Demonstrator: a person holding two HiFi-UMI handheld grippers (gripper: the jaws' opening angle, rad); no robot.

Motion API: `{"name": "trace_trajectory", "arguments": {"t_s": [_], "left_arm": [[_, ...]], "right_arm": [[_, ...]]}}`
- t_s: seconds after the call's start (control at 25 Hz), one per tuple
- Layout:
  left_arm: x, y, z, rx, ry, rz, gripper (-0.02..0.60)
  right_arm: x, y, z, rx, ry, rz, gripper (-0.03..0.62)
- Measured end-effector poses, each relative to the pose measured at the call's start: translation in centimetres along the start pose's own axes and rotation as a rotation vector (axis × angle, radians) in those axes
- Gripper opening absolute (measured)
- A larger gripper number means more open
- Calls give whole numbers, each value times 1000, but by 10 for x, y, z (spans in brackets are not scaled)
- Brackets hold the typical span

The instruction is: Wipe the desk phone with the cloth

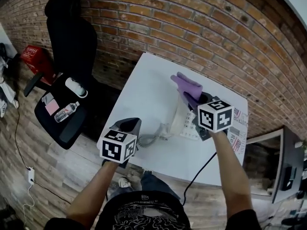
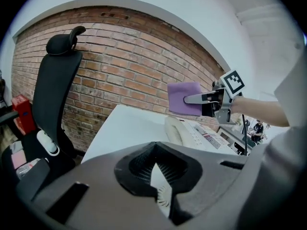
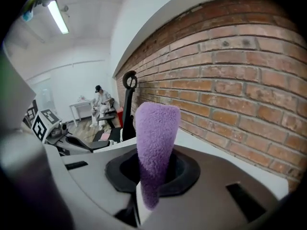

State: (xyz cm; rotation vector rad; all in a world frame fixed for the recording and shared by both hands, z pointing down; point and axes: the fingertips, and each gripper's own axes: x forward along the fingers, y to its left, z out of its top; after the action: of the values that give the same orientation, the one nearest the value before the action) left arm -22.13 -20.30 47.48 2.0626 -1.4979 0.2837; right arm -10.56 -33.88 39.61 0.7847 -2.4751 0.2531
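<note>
1. Right arm is stretched out from the near right, reaching over the phone (image 1: pixel 186 123). The right tongs (image 1: pixel 194 98) point toward the far brick wall.
2. Those tongs are clamped on the purple cloth (image 3: pixel 156 138), which sticks up out of the jaws in a folded flap.
3. From the left gripper view, the cloth hangs in the air just above the phone's far end. Can't tell if it's touching.
4. Left arm comes up from the near left, with the left tongs (image 1: pixel 129 124) over the desk (image 1: pixel 144 87) at its near-left edge. They're beside the coiled cord (image 1: pixel 148 139), left of the phone.
5. Left jaws are together at the tips, nothing in them.
</note>
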Motion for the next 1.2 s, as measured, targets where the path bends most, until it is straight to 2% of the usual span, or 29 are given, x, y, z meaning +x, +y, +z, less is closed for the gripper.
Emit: {"name": "trace_trajectory", "arguments": {"t_s": [0.4,0.6,0.76,0.88,1.0,1.2], "left_arm": [[25,22,6,-77,-23,91,5],[22,43,8,-130,-51,161,5],[22,52,8,-146,-59,185,5],[18,57,9,-156,-72,200,5],[12,59,7,-159,-77,208,5],[6,55,-4,-163,-66,207,5]], "right_arm": [[79,-36,0,-247,247,156,44],[111,-31,-18,-371,397,260,44],[124,-24,-41,-496,539,325,44],[128,-14,-57,-548,649,383,44],[127,-9,-65,-571,717,393,44],[124,-2,-72,-605,751,384,44]]}}
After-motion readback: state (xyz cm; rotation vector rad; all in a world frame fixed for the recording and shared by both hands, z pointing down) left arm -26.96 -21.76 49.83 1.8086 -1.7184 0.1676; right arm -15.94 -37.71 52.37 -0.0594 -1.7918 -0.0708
